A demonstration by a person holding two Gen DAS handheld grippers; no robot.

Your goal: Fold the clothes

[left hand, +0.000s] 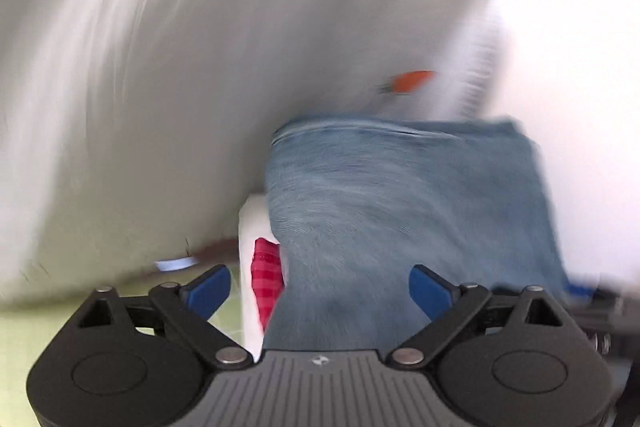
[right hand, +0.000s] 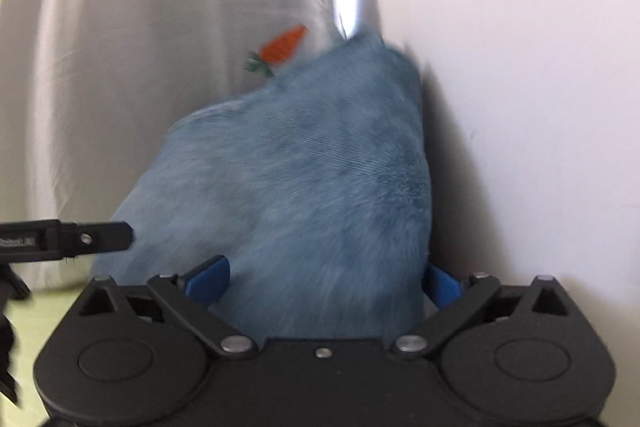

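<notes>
The left hand-held gripper [left hand: 320, 291] fills the bottom of its own view, its two blue pads [left hand: 208, 291] spread wide apart, pinching nothing. Directly ahead of it and between the lines of its fingers lies a folded piece of blue denim clothing [left hand: 400, 195], its near edge reaching down to the black body of the tool; the pads stand clear of the cloth on either side. Just left of the denim, close to the left pad, a strip of red checked fabric [left hand: 266, 279] shows against a white block [left hand: 250, 227] whose nature cannot be told. Beyond the denim hangs a white cloth [left hand: 160, 67] bearing a small orange carrot motif [left hand: 412, 81]; the whole view is streaked with blur. A pale green surface [left hand: 24, 323] shows low at the left.

The right hand-held gripper [right hand: 326, 287] likewise stands spread, blue pads [right hand: 208, 281] wide. The same denim [right hand: 300, 187] rises as a mound straight ahead and fills the gap between the fingers; its right edge lies against or just in front of the right pad, and whether they touch cannot be told. Behind it, up and to the left, the carrot motif [right hand: 280, 51] sits on the white cloth [right hand: 120, 67]; a plain white wall [right hand: 520, 67] stands to the right. A black finger of the other tool [right hand: 80, 237] reaches in from the left edge, beside the denim. Both grippers point forward and somewhat downward at the garment.
</notes>
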